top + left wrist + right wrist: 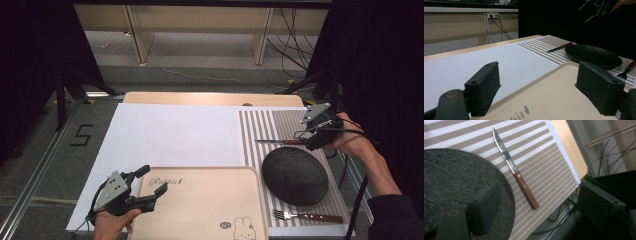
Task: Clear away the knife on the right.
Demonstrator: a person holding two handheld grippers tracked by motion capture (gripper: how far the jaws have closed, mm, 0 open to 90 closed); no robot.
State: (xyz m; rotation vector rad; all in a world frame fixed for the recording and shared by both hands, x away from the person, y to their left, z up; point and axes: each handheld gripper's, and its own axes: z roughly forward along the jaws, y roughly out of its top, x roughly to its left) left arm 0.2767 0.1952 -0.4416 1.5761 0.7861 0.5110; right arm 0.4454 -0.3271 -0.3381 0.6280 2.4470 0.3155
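While your right gripper (pixel 316 134) hovers above the striped placemat (pixel 280 125) with its jaws spread wide and empty, the wood-handled steak knife (pixel 515 171) lies flat on the mat below it, just beside the black oval plate (pixel 295 175). Your left gripper (pixel 145 187), jaws also wide apart and empty, sits over the near left corner of the beige rabbit tray (pixel 200 210). A fork (pixel 306 216) lies at the mat's near edge.

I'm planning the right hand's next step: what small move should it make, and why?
Probably lower the right hand-held gripper onto the knife's wooden handle: its jaws are open and empty, hovering just above the handle on the striped placemat.
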